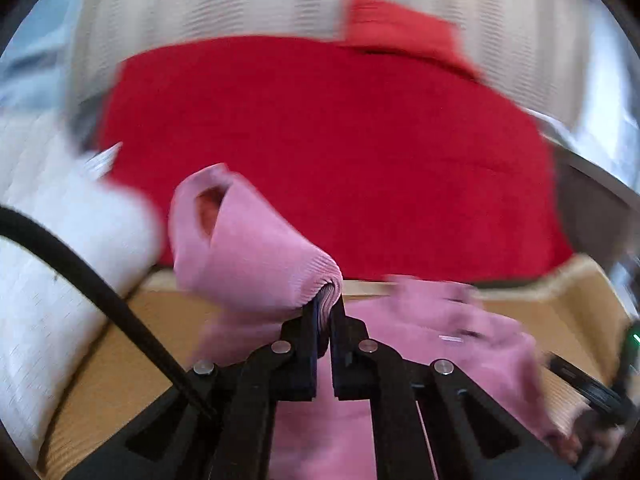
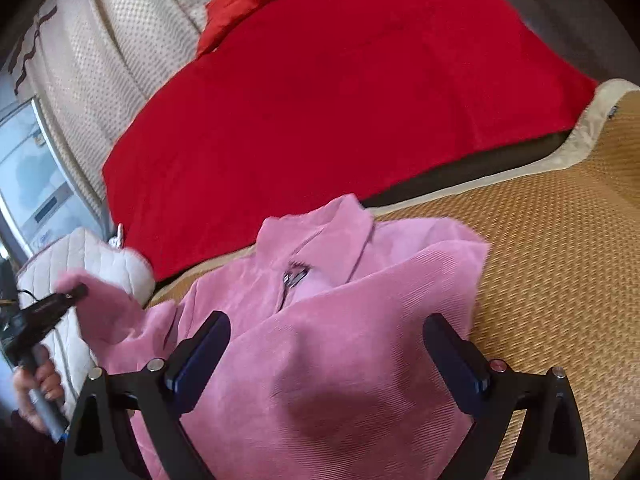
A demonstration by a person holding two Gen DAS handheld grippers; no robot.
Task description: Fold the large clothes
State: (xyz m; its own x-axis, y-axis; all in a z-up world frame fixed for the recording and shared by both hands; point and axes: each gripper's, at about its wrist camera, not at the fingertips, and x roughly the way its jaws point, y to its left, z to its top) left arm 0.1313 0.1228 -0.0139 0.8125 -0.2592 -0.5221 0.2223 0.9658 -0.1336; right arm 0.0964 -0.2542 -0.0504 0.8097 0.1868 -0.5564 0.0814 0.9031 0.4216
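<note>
A pink corduroy jacket with a collar and zipper lies on a woven tan mat. My left gripper is shut on the jacket's pink sleeve and holds it lifted, cuff opening up and to the left. The same gripper shows in the right wrist view at the left, clamped on the sleeve end. My right gripper is open, its fingers spread above the jacket's body, holding nothing. In the left wrist view the jacket's body lies below and to the right.
A red blanket covers the bed behind the mat, with a red pillow at the far end. A white quilted cushion sits at the left. Curtains hang behind. The mat stretches to the right.
</note>
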